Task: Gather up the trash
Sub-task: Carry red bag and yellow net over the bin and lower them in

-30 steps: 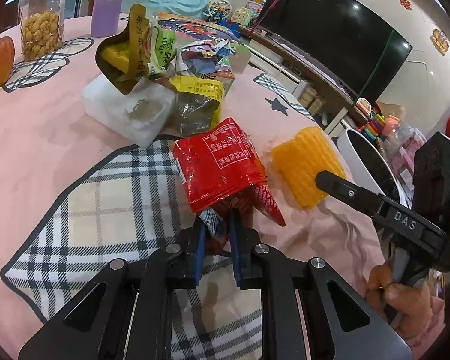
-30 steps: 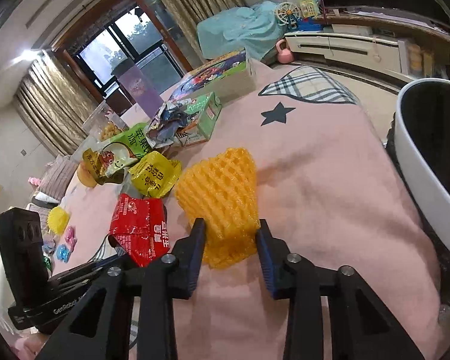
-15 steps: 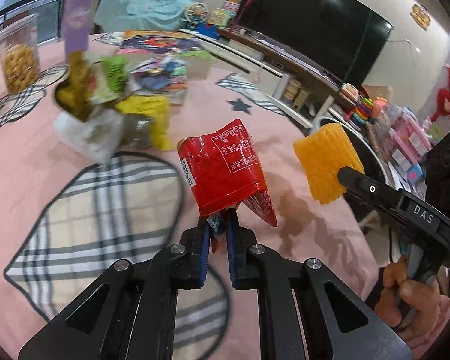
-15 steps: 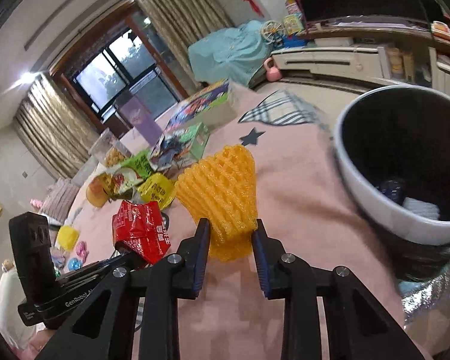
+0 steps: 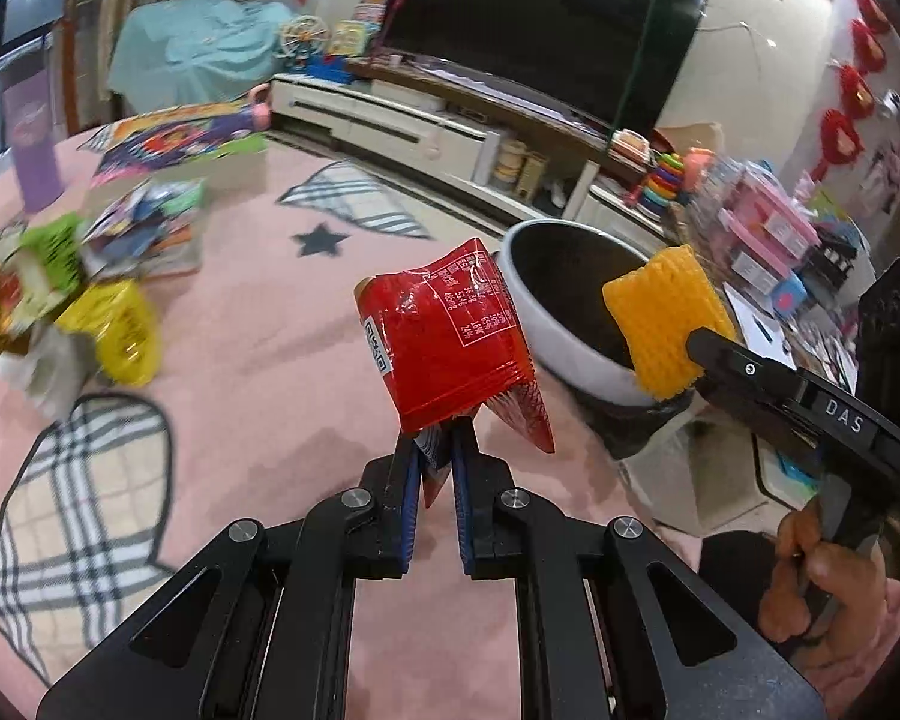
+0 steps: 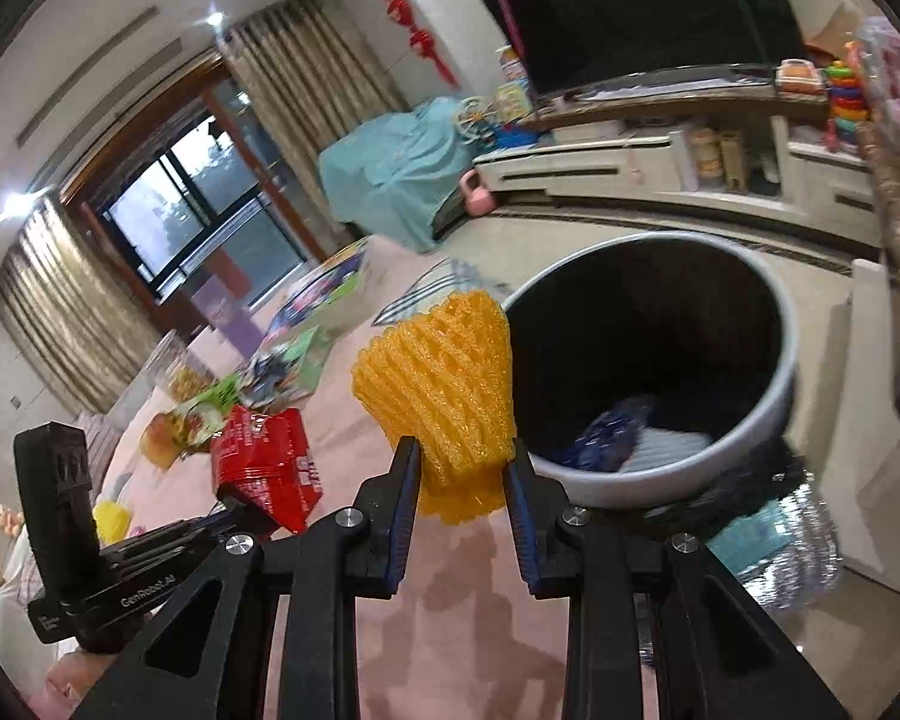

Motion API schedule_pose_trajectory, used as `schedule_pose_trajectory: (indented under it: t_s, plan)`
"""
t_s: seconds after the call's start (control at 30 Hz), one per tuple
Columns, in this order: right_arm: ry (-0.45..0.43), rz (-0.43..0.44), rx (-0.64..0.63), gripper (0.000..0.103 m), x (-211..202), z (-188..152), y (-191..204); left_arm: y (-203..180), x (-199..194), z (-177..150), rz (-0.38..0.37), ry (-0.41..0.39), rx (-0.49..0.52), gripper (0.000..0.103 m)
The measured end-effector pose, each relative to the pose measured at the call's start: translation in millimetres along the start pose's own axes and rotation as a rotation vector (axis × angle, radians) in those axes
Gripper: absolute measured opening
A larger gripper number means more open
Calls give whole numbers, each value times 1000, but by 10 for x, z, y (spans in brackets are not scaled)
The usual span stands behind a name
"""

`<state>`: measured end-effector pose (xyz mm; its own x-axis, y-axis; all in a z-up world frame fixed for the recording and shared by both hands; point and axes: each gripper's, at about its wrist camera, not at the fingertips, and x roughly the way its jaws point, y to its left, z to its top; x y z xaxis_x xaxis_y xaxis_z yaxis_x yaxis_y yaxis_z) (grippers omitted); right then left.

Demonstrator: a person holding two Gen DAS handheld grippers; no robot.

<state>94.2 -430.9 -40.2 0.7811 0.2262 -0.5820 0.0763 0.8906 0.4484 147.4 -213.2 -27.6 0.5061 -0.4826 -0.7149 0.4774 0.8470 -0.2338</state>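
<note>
Right hand-held gripper [image 6: 461,468] clamps yellow foam net [image 6: 441,384] beside bin [image 6: 786,372].

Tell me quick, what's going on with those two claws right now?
Left gripper shut on red wrapper. Right gripper shut on yellow foam net. Both lifted off the table, beside the white bin. Nothing blocking.

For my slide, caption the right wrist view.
Right gripper carries yellow foam net toward the white bin; left gripper holds red wrapper alongside.
</note>
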Motion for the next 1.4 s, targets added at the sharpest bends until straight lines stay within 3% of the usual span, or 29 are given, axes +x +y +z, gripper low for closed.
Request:
schedule_pose_trajectory:
  t_s: [0.6, 1.13, 1.23, 1.33, 1.4]
  plan:
    - [-17, -95, 71, 28, -65, 326, -571, -728, 468, 462, -36, 37, 123, 9]
    - [15, -122, 69, 30, 82, 505, -752, -977, 900, 604, -29, 107, 164, 10]
    - [27, -125, 75, 32, 128, 521, -789, -988, 954, 608, -23, 120, 163, 13]
    - [33, -125, 85, 34, 157, 537, -832, -973, 996, 615, -21, 132, 151, 22]
    - [35, -123, 96, 48, 166, 544, -850, -948, 996, 605, -9, 131, 145, 42]
